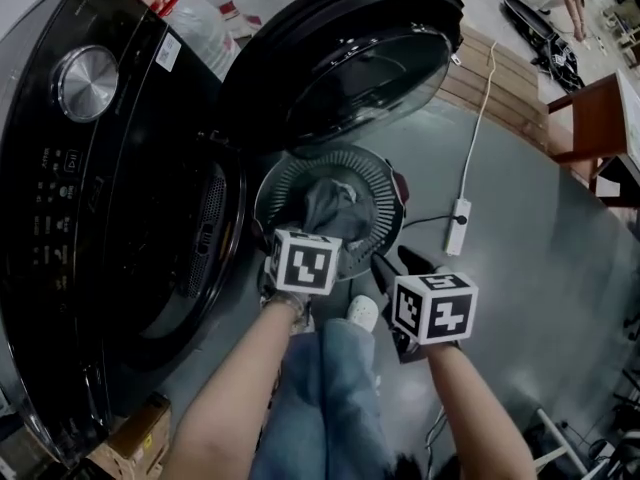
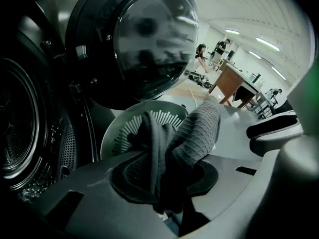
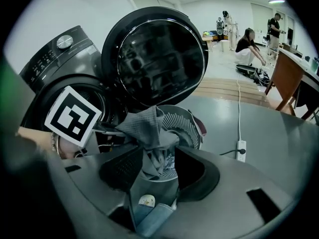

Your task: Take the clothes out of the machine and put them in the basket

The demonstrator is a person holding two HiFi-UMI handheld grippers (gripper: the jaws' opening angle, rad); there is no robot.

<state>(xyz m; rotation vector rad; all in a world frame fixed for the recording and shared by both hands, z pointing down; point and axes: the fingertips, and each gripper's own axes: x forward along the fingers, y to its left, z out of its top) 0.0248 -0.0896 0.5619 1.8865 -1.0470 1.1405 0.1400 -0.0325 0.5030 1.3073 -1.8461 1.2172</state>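
Note:
A round grey slatted basket (image 1: 386,182) stands on the floor below the open door (image 1: 345,58) of the black washing machine (image 1: 90,168). My left gripper (image 1: 314,231) is shut on a grey cloth (image 1: 335,208) that hangs into the basket. In the left gripper view the ribbed cloth (image 2: 197,131) bunches out of the shut left gripper (image 2: 167,179) above the basket (image 2: 119,136). My right gripper (image 1: 398,265) stands beside the basket, open and holding nothing. Past the right gripper (image 3: 152,171) I see the cloth (image 3: 147,128), the basket (image 3: 187,126) and the left gripper's marker cube (image 3: 73,115).
The drum opening (image 1: 190,238) gapes at the left. A white power strip (image 1: 457,226) with its cable lies on the floor to the right. A wooden table (image 1: 600,118) stands far right, a cardboard box (image 1: 130,438) bottom left. The person's jeans leg and shoe (image 1: 363,313) are under the grippers.

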